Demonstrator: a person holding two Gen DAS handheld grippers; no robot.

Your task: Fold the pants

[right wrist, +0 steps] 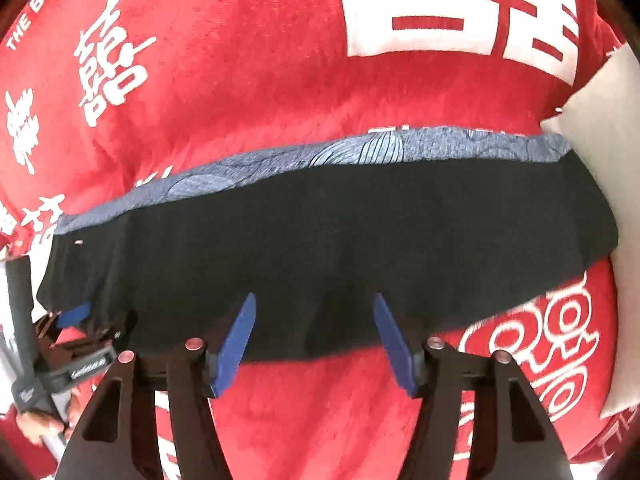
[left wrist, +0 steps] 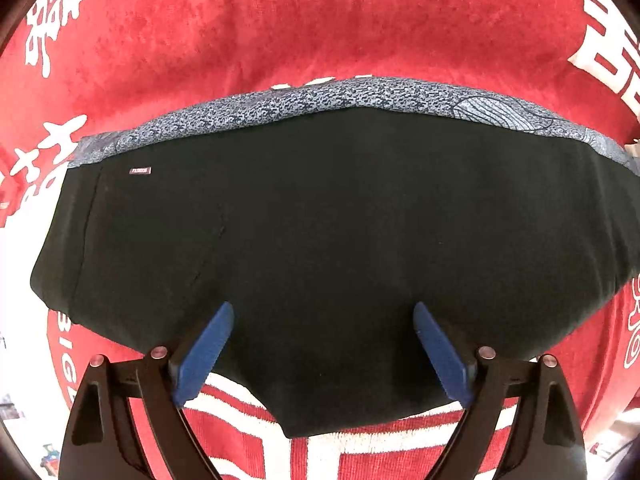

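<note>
Since the pants (left wrist: 320, 240) lie as a black, already doubled band across the middle of both frames, with a blue patterned strip along the upper edge, the long axis is seen to run left to right on the red blanket (left wrist: 280, 32). In the left wrist view the left gripper (left wrist: 322, 322) is held directly above the lower middle of the cloth, jaws spread wide and released, with nothing pinched between them. In the right wrist view the right gripper (right wrist: 314, 320) is set over the lower edge of the band, its jaws parted and empty. The left gripper (right wrist: 76, 316) is also seen at the lower left of that frame, near the band's left end. The right end is judged nearer the right gripper.
</note>
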